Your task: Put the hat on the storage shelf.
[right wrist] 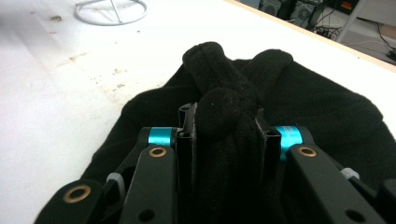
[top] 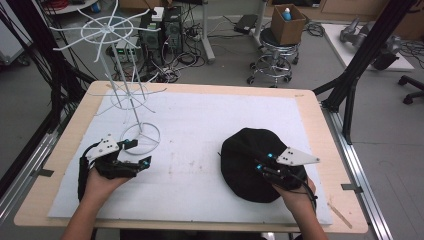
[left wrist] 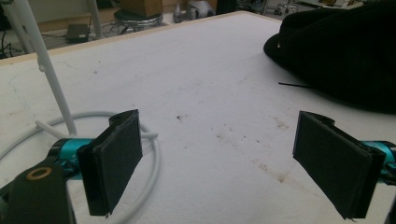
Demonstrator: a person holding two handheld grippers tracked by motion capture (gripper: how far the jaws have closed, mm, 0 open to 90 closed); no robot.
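Right gripper (right wrist: pixel 225 135) pinches black hat (top: pixel 245 155) fold; left gripper (left wrist: pixel 219 158) seemingly hovers, released.

Even indoor light, soft pictures throughout

The white table (left wrist: pixel 210 93) is glaring brightly ahead of the left hand-held gripper (left wrist: pixel 217 163), while the black hat (right wrist: pixel 299 107) is swallowing light and losing its folds around the right hand-held gripper (right wrist: pixel 224 135). Shadows are lying faint. The high view is looking grainy, its far edges bending slightly.
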